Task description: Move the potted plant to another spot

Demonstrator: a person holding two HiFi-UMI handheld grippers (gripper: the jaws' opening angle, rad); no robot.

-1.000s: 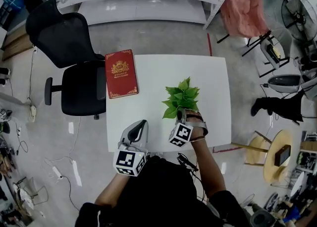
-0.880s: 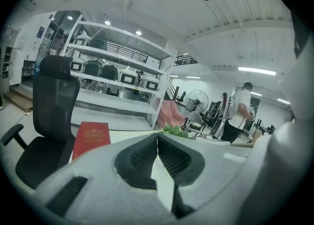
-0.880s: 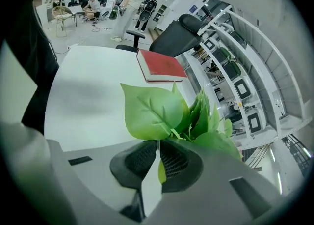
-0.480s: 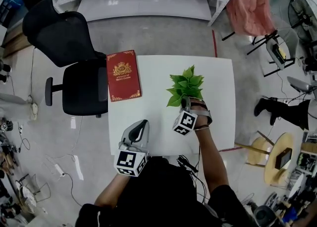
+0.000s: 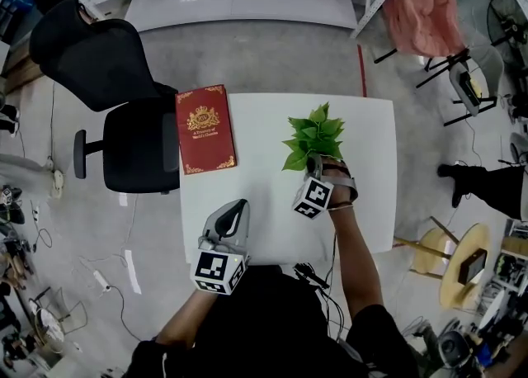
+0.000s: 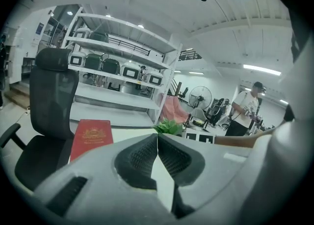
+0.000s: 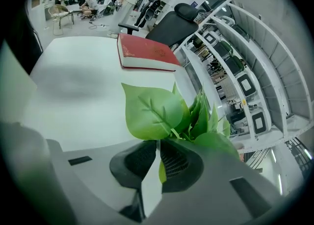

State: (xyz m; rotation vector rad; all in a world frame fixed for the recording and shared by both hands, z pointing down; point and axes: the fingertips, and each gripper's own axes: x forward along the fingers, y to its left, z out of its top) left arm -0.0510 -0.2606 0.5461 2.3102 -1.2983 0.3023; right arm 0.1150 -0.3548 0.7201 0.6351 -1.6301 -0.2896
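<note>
Pinching potted plant (image 5: 313, 135) base, your right gripper (image 5: 313, 173) sits right of centre, foliage straight beyond jaws; left gripper (image 5: 236, 214) closed, empty, farther off.

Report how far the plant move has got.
Done: the right tool is shut on the plant. In hand: the plant is over the table's right half, away from the book. Left: place it and let go. The left tool is shut, empty.

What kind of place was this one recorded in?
Most likely an open lab or workshop floor: tall white metal shelving racks holding rows of identical machines, a black mesh office chair beside the small white table, and a pedestal fan and loose cables on the bare grey floor.
</note>
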